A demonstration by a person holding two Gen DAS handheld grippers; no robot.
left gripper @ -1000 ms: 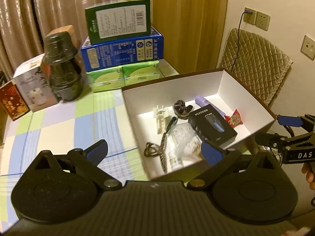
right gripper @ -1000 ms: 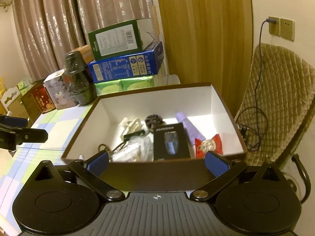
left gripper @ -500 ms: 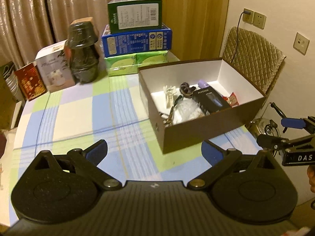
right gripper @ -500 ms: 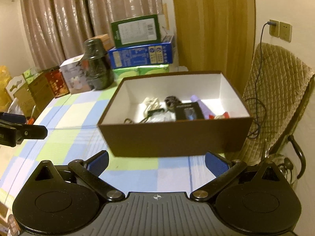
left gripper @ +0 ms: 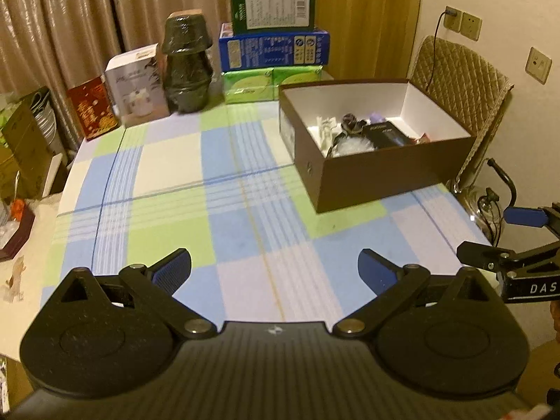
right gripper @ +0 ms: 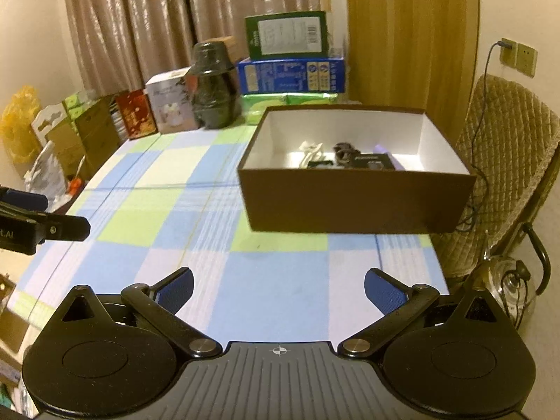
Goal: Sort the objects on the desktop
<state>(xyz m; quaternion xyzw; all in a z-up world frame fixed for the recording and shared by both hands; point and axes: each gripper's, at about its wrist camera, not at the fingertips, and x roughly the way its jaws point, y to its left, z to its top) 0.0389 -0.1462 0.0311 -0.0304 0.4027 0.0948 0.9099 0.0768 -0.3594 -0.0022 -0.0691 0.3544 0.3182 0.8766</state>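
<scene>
Your left gripper (left gripper: 274, 267) hangs over the near part of the checked tablecloth (left gripper: 168, 161), jaws spread wide, nothing between them. Your right gripper (right gripper: 278, 288) is the same: jaws wide apart, empty, above the cloth's near right part. Each gripper shows at the edge of the other's view, side by side and apart.

The brown box (right gripper: 353, 203) sits on the table's far right, well ahead of both grippers, close to the right edge beside the quilted chair (right gripper: 507, 161). Inside on its white floor: a black carton (left gripper: 385, 133), a white plastic piece (left gripper: 323, 127), a dark round thing (left gripper: 351, 122), a purple item (left gripper: 376, 117), a clear bag (left gripper: 350, 147) and a red wrapper (left gripper: 423, 136) at the right wall; the near wall hides the rest.

Along the far edge: a dark wrapped pot (left gripper: 187, 66), a white box (left gripper: 136, 87), a red box (left gripper: 92, 110), and a stack of green packs (left gripper: 271, 82), a blue box (left gripper: 274, 50) and a green box (left gripper: 273, 8) on top. The cloth between you and the box is bare.
</scene>
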